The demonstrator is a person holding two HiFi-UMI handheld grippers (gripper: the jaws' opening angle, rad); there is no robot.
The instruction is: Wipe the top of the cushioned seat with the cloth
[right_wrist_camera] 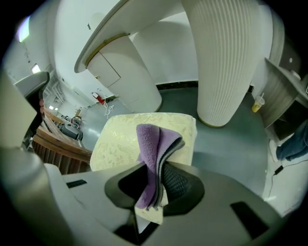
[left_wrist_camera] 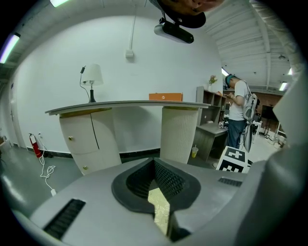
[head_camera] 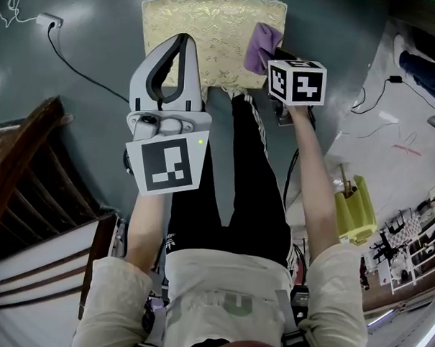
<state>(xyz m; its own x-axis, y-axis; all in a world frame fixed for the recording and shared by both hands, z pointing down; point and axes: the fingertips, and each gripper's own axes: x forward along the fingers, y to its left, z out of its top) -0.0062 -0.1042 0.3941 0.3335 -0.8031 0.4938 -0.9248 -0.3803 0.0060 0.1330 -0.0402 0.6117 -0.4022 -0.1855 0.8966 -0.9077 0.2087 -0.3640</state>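
Note:
The cushioned seat (head_camera: 202, 32) is pale gold with a leaf pattern and stands on the floor ahead of my legs. My right gripper (head_camera: 276, 60) hangs over the seat's right part, shut on a folded purple cloth (head_camera: 260, 47). In the right gripper view the cloth (right_wrist_camera: 153, 144) stands up from between the jaws of the right gripper (right_wrist_camera: 156, 175), with the seat (right_wrist_camera: 122, 139) below it. My left gripper (head_camera: 181, 44) is held over the seat's left front, jaws together and nothing in them. In the left gripper view a sliver of seat (left_wrist_camera: 160, 207) shows below the left gripper (left_wrist_camera: 155, 168).
A dark wooden chair (head_camera: 30, 190) stands at the left. A cable and plug (head_camera: 48, 20) lie on the floor beyond it. A ribbed white column (right_wrist_camera: 224, 62) and a curved counter (left_wrist_camera: 125, 106) rise behind the seat. A person (left_wrist_camera: 238, 115) stands farther off.

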